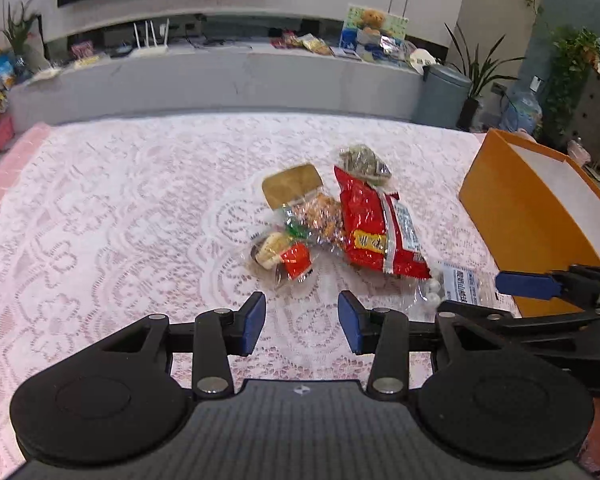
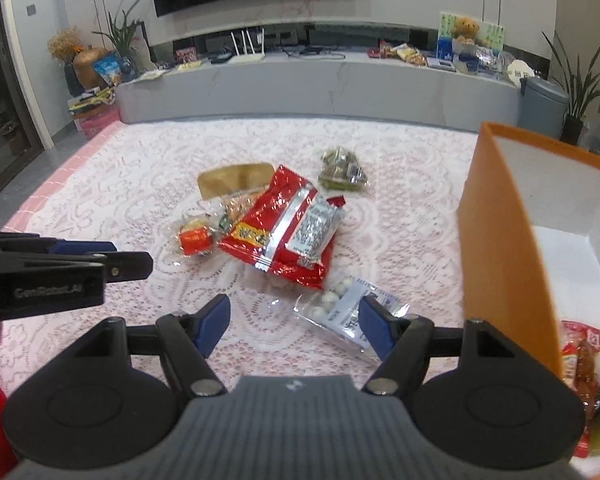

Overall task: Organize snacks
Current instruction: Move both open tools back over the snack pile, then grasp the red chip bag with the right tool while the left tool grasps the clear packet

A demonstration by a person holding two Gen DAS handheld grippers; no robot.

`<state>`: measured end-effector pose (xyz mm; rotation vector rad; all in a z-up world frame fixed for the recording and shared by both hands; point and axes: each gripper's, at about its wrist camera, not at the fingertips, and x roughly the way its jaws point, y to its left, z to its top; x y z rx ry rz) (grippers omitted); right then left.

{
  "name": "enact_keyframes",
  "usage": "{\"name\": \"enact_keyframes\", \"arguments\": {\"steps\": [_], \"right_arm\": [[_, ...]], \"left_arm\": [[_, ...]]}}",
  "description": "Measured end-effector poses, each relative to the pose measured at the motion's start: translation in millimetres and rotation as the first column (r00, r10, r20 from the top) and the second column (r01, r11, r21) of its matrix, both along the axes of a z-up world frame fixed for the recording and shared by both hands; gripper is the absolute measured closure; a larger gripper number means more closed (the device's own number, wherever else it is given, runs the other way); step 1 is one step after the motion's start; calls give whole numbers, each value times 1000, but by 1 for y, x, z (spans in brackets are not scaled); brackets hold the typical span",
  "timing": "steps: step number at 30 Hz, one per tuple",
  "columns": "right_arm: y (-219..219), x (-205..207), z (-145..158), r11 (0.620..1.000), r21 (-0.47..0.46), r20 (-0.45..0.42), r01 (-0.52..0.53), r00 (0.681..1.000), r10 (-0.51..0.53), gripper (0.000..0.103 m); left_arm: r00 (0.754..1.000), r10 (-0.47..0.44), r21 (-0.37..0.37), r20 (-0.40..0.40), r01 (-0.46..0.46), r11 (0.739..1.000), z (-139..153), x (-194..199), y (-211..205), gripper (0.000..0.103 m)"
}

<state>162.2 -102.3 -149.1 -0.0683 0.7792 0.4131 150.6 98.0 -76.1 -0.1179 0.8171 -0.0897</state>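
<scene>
Both tongs are hovering over a lace-covered table (image 2: pixel 120 184), jaws spread and gripping nothing: the right gripper (image 2: pixel 294 322) is gaping wide near a clear packet of white balls (image 2: pixel 346 306), apparently the next pick, while the left gripper (image 1: pixel 302 322), parted more narrowly, is waiting just short of the pile. An orange box (image 2: pixel 496 240) is standing open at the right, placed within easy reach as the collecting bin, and a few wrapped snacks (image 2: pixel 580 368) are already lying inside it. Near the table's centre, a red foil bag (image 2: pixel 284 228) is sprawling across a clear peanut packet with a gold header (image 2: pixel 234 178); a greenish packet (image 2: pixel 342 172) is sitting just beyond, a small clear packet with a red label (image 2: pixel 194 238) to the left.
</scene>
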Motion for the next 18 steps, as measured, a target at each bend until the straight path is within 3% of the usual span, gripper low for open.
{"name": "enact_keyframes", "arguments": {"steps": [8, 14, 18], "right_arm": [[11, 22, -20, 1000, -12, -19, -5, 1000, 4, 34], [16, 43, -17, 999, 33, -22, 23, 1000, -22, 33], [21, 59, -10, 996, 80, -31, 33, 999, -31, 23]], "left_arm": [[1000, -29, -36, -2, 29, 999, -17, 15, 2, 54], [999, -49, 30, 20, 48, 998, -21, 31, 3, 53], [996, -94, 69, 6, 94, 993, -24, 45, 6, 41]]}}
